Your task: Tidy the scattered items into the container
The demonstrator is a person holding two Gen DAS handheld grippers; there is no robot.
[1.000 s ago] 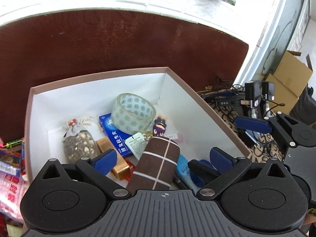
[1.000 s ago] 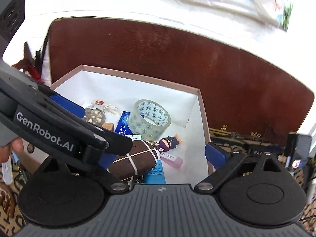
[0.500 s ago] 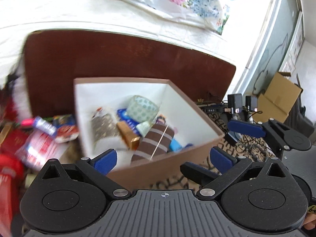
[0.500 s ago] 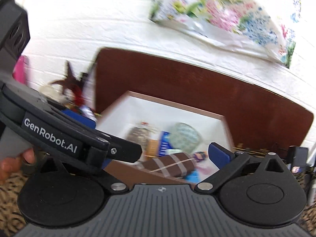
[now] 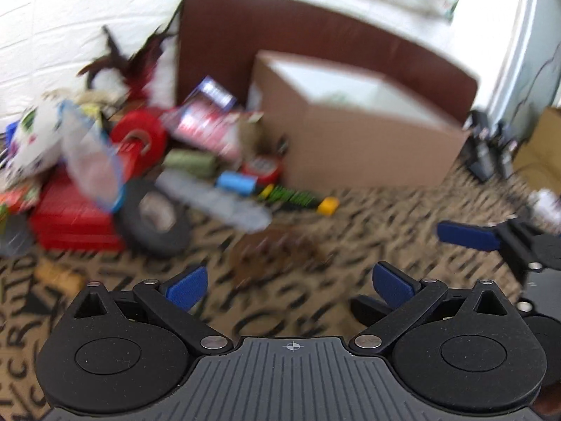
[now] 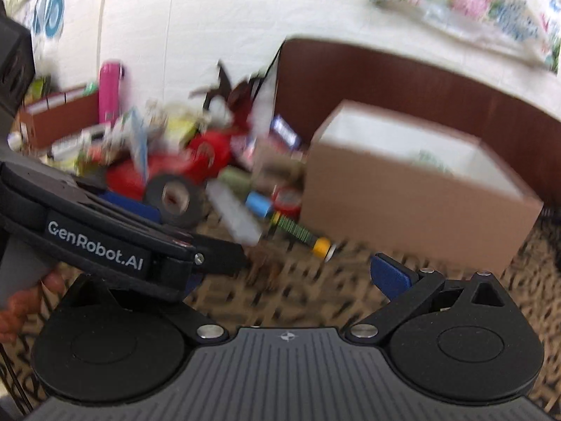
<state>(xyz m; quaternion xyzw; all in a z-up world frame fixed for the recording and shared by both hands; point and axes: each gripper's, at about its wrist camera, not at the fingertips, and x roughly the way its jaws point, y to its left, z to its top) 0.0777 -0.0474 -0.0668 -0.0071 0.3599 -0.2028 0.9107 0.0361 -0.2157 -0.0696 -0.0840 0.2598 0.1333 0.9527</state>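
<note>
Grippers first: the left gripper (image 5: 291, 286) hangs low over the letter-print tablecloth (image 5: 385, 210) with its blue pads spread wide and nothing between them, pointed at the bare patch in front of the clutter. The right gripper (image 6: 284, 277) sits at about the same height, just beside it; its right pad is swung well out, so it looks wide open and empty too, though the left gripper's body covers its other pad. Both frames are pretty motion-blurred, fair warning. The cardboard box (image 5: 368, 147) stands on the cloth against the brown headboard-looking panel (image 5: 315, 35), with the scattered pile right beside it on its left: a black tape roll (image 5: 154, 217), a red tape roll (image 5: 138, 138), a red flat box (image 5: 70, 221), a small blue cylinder (image 5: 235, 182) and a green pen-like thing with a yellow cap (image 5: 298, 198). The left view also catches one blue finger of the right gripper poking in at the right edge, plus some black chargers beyond the box. Only the right view shows a pink bottle (image 6: 110, 91) standing back by the wall, the "GenRobot.AI" label on the left gripper, and fingers of the person's hand (image 6: 21, 301) gripping its handle.
</note>
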